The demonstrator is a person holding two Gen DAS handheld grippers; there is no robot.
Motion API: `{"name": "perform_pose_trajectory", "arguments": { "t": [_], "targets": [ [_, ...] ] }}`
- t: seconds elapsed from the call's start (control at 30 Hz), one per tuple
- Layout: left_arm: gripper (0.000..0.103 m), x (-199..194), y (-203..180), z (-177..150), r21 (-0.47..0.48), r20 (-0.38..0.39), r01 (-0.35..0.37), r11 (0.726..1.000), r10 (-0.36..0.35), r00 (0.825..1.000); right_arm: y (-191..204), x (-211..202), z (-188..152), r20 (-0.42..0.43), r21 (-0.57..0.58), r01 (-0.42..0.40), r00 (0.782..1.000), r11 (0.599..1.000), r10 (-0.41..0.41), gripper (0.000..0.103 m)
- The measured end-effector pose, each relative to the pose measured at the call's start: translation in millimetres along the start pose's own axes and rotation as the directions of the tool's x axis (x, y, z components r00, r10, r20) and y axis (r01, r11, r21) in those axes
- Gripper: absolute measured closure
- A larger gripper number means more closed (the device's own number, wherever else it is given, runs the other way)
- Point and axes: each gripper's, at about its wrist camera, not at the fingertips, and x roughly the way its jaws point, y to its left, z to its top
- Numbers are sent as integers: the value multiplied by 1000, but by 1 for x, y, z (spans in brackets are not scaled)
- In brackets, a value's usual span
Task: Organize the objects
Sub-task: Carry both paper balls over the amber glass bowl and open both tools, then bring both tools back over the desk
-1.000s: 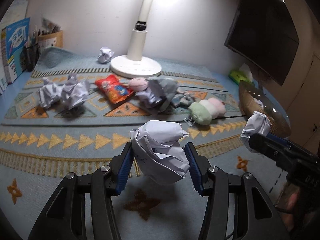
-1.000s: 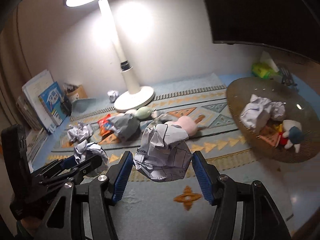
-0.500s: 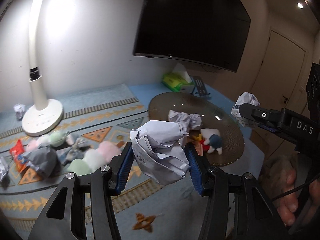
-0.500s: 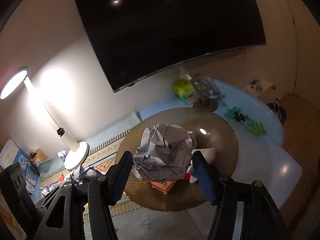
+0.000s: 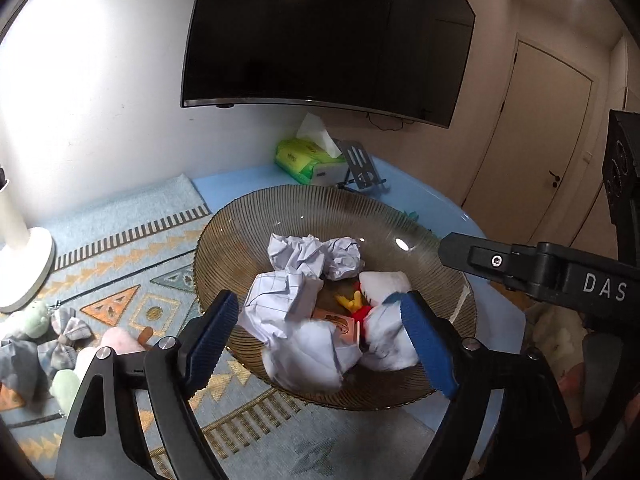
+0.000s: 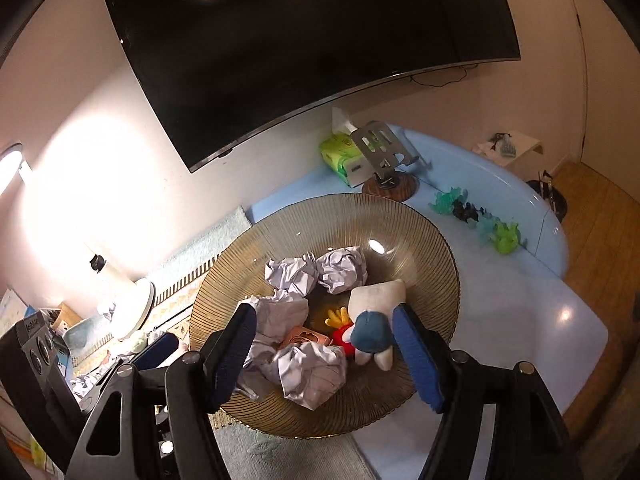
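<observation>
Both claws hover over the ribbed amber glass bowl [image 5: 248, 232], which sits at the right end of the bench [image 6: 520, 304], partly on the patterned blue runner [image 5: 132, 248]. The left claw [image 5: 320, 340] has just been opening; its blue pads stand wide apart and press on nothing, and the crumpled paper ball [image 5: 304, 344] seen between them looks slightly blurred, so it is probably dropping into or just settling in the bowl. The right claw [image 6: 324, 354] has also just been opening, and its paper ball [image 6: 308, 372] lies below and between the parted pads at about 6 o'clock in the bowl, touching neither pad as far as can be seen. Already in the bowl are two more paper balls [image 6: 316, 270] toward 12 o'clock, a small plush figure in white and blue [image 6: 374, 320] at 3 o'clock, and an orange snack packet [image 6: 306, 336] near the centre. The bowl evidently serves as the collecting point, which is why both claws release directly above it rather than at its rim. Soft toys [image 5: 60, 344] remain on the runner at 9 o'clock of the bowl, so the sorting seems only partly done.
</observation>
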Motion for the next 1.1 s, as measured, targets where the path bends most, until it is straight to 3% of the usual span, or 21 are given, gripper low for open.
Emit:
{"name": "perform_pose_trajectory", "arguments": {
  "t": [0.37, 0.57, 0.8, 0.9, 0.97, 1.0, 1.1],
  "targets": [
    [21, -38, 37, -25, -90, 13, -36, 995, 38, 999, 32, -8, -22, -32, -32, -68, 997, 997, 67, 32],
    [21, -74, 64, -52, -152, 33, -83, 985, 89, 996, 78, -2, -43, -83, -107, -121, 990, 987, 112, 32],
    [21, -125, 118, -78, -265, 57, -156, 951, 177, 983, 139, 5, -64, -129, -196, -182, 979, 963, 159, 32],
    [21, -151, 146, -90, -303, 69, -224, 926, 256, 964, 167, 12, -76, -144, -249, -200, 975, 948, 168, 28],
    [21, -169, 167, -101, -325, 67, -280, 903, 318, 946, 184, 18, -87, -125, -289, -204, 977, 935, 174, 8],
    [21, -176, 176, -107, -327, 66, -311, 892, 350, 935, 191, 21, -94, -115, -304, -202, 978, 931, 175, 7],
    [21, -192, 202, -125, -311, 37, -441, 842, 474, 880, 214, 36, -112, -158, -340, -260, 963, 904, 217, 7]
  ]
}}
